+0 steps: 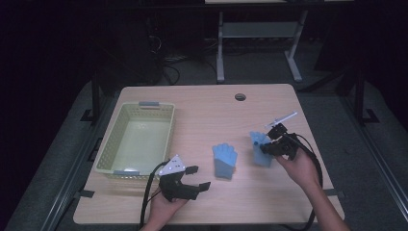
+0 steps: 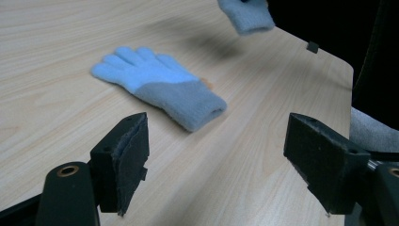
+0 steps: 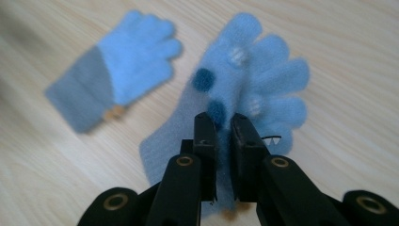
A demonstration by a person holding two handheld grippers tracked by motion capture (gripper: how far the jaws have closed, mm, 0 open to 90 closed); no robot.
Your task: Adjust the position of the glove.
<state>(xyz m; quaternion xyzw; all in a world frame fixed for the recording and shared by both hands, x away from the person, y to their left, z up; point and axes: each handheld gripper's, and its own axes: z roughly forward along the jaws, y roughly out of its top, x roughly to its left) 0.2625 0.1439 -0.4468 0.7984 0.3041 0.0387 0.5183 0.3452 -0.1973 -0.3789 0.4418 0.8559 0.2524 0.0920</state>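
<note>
The right gripper [image 3: 222,127] is pinching one blue glove [image 3: 254,89] between its fingers, dangling it above the surface [image 1: 269,103]. The left gripper [image 2: 216,155] is waiting near the second glove [image 2: 157,84], fingers spread.

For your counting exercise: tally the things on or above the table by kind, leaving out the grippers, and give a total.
Blue gloves: 2, one lying flat, one held by the right gripper
Baskets: 1, pale yellow-green
Total: 3
</note>
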